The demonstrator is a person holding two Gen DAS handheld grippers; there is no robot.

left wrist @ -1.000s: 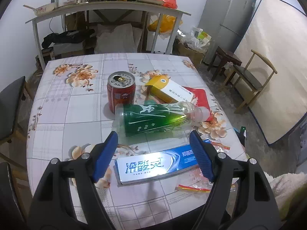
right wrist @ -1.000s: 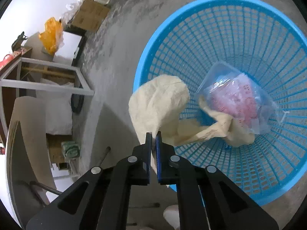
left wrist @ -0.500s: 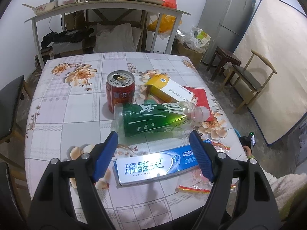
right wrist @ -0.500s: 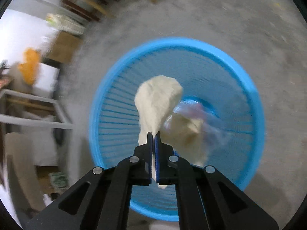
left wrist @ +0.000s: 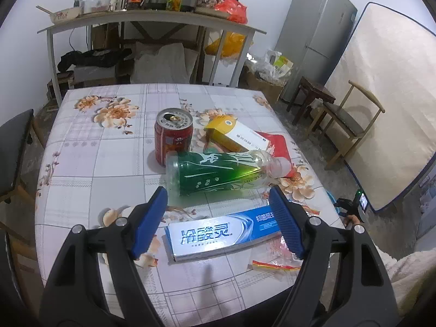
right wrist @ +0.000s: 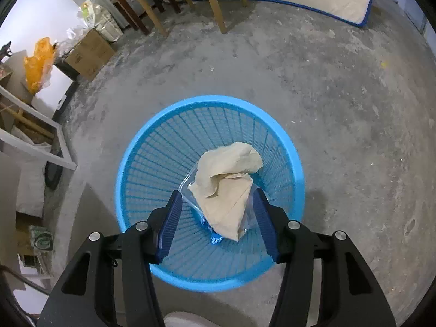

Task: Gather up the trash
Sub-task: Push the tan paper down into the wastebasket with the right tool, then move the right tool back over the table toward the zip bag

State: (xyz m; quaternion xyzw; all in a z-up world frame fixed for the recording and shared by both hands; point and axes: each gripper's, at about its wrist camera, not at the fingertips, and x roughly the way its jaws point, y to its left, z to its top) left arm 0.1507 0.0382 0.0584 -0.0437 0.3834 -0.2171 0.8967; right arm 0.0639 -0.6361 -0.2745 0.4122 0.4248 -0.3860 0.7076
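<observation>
My right gripper (right wrist: 216, 203) hangs over a blue mesh basket (right wrist: 141, 152) on the concrete floor, its jaws opening. A crumpled beige paper napkin (right wrist: 227, 179) lies loose inside the basket on a clear plastic bag (right wrist: 190, 188), touched by neither pad. My left gripper (left wrist: 218, 204) stands open above the floral table (left wrist: 81, 163). Beneath and ahead of it lie a blue toothpaste box (left wrist: 218, 231), a green plastic bottle (left wrist: 218, 171) on its side, a red can (left wrist: 173, 136) standing upright, a yellow and white carton (left wrist: 234, 133) and a red packet (left wrist: 278, 144).
Torn wrappers (left wrist: 275, 264) lie near the table's right front corner. A black chair (left wrist: 13, 141) stands left of the table and a wooden chair (left wrist: 351, 125) to the right. Wooden chair legs (right wrist: 215, 2), a cardboard box (right wrist: 90, 54) and a mattress edge (right wrist: 313, 2) ring the basket.
The right gripper let go of the beige napkin, which dropped into the basket, and rose away as its jaws spread. The left gripper stayed put.
</observation>
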